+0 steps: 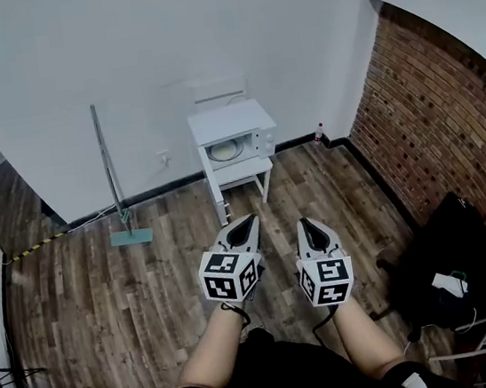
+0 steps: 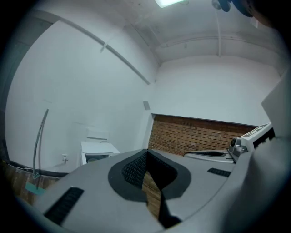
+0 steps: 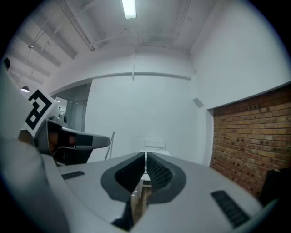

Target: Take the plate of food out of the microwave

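The white microwave (image 1: 233, 136) stands on a small white table (image 1: 242, 173) against the far wall, well ahead of both grippers. A pale round shape (image 1: 223, 152) shows in its front window; it is too small to make out food. My left gripper (image 1: 249, 222) and right gripper (image 1: 306, 223) are held side by side over the wooden floor, pointing toward the microwave. Both are shut with nothing between the jaws. In the left gripper view the shut gripper (image 2: 146, 151) sits right of the distant microwave (image 2: 97, 151). The right gripper (image 3: 145, 155) lines up with the microwave (image 3: 158, 152).
A long-handled mop (image 1: 116, 184) leans on the wall left of the table. A small bottle (image 1: 319, 133) stands in the corner by the brick wall (image 1: 434, 117). A dark chair with bags (image 1: 455, 266) is at the right. Wooden floor lies between me and the table.
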The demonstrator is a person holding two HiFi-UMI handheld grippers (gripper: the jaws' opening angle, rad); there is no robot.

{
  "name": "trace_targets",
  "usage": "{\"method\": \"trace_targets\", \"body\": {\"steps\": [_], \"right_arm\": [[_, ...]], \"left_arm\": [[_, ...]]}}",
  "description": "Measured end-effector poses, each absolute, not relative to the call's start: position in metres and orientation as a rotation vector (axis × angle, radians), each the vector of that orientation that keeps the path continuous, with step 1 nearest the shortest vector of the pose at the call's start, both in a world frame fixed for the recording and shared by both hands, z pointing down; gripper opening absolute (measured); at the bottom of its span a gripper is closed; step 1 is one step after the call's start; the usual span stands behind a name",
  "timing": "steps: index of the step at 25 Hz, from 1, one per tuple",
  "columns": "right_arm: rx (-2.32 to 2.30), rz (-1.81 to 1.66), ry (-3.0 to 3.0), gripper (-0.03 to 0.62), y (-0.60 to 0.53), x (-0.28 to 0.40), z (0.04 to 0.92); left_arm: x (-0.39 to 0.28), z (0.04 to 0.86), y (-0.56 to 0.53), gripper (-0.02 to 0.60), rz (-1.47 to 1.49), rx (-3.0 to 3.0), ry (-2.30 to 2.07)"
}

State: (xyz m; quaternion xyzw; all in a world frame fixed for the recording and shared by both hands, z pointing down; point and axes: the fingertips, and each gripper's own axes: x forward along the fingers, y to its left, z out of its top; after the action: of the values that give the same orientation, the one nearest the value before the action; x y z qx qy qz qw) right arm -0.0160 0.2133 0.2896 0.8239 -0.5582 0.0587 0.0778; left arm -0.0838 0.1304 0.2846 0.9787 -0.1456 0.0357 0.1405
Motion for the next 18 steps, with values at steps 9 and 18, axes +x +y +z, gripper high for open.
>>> {"method": "trace_targets", "body": {"steps": [9, 18], "right_arm": [[2.408, 0.194, -1.685, 0.014, 0.096, 0.043, 0.299], [2.408, 0.292, -1.670, 0.014, 0.046, 0.093, 0.332]], "left_arm": [[-0.022, 0.289, 0.012, -0.009, 0.113, 2.812, -0.409], [0.005, 0.317, -0.047, -0.009, 0.195, 2.781, -0.430]]}}
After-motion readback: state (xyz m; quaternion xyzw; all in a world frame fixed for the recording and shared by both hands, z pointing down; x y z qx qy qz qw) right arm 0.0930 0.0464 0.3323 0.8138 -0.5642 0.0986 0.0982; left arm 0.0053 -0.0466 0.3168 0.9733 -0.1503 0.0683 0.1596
